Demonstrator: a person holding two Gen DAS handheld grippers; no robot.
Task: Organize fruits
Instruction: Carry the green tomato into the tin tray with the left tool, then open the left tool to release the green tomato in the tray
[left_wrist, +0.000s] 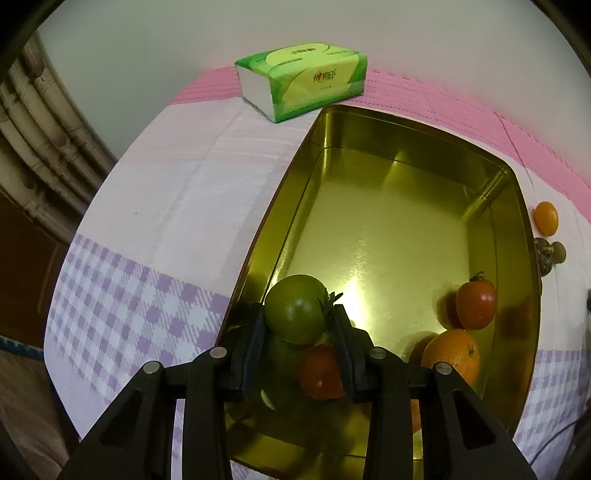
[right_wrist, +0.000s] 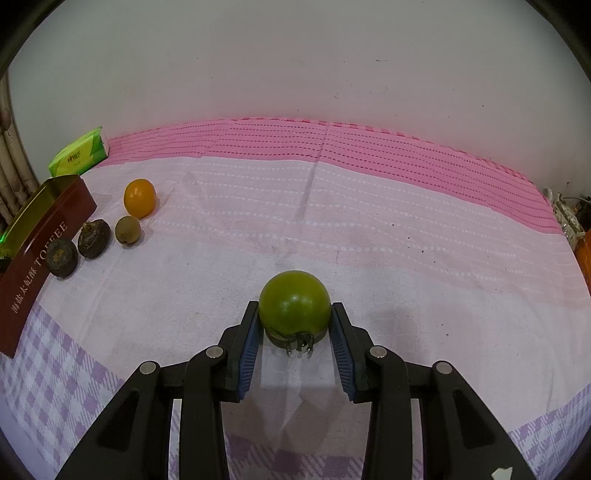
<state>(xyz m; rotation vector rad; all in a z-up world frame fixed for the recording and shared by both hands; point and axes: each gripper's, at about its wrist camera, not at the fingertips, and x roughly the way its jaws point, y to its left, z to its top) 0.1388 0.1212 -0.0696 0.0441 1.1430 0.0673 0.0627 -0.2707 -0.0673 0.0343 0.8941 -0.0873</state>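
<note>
1. Left gripper (left_wrist: 298, 325) grips a round green tomato (left_wrist: 295, 308) between its black pads, above the near left corner of the gold rectangular metal tin (left_wrist: 388, 147).
2. Inside the tin lie two red tomatoes (left_wrist: 475, 303) and an orange citrus fruit (left_wrist: 452, 353).
3. Right gripper (right_wrist: 294, 325) brackets a second green tomato (right_wrist: 294, 302) resting on the pink-and-lilac checked cloth (right_wrist: 406, 229); its blue-padded jaws stand narrowly apart, whether touching the tomato I cannot tell.

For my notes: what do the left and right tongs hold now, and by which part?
Left tongs: a green tomato, by its sides, above the tin. Right tongs: another green tomato, flanked at its sides; firm grip unclear.
</note>
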